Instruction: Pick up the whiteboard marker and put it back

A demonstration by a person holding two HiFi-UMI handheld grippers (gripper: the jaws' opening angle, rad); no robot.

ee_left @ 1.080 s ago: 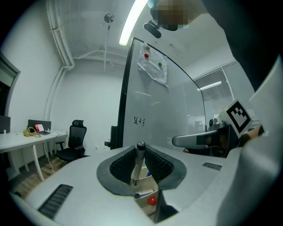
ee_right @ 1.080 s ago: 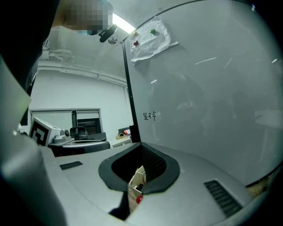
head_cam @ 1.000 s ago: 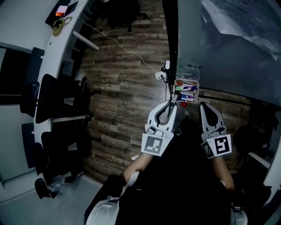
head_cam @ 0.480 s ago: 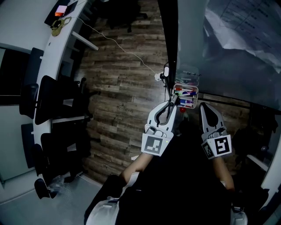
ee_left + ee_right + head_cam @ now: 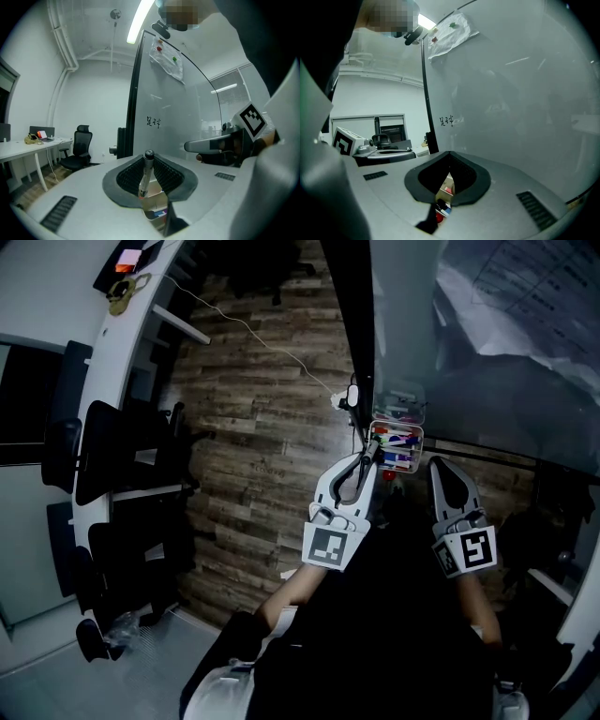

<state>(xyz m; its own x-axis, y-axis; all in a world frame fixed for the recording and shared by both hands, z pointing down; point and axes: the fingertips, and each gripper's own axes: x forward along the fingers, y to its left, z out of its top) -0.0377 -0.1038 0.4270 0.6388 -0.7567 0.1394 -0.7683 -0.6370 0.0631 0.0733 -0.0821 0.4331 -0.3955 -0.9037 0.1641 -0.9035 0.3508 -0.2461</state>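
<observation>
Whiteboard marker (image 5: 146, 174) stands upright, pinched in our left gripper (image 5: 149, 158). Our right gripper (image 5: 450, 157) is closed on nothing. We should line the marker up squarely over the marker tray (image 5: 419, 439) on the whiteboard (image 5: 506, 381), releasing only once inside.

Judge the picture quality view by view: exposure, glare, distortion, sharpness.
Head view: underexposed, with dark corners; the marker tray is small, though its colours are readable. Left gripper view: bright; the ceiling light is blown out, the fisheye bows the whiteboard edge, and the whiteboard marker is sharp. Right gripper view: flat grey, with soft reflections on the whiteboard and dark edges.
</observation>
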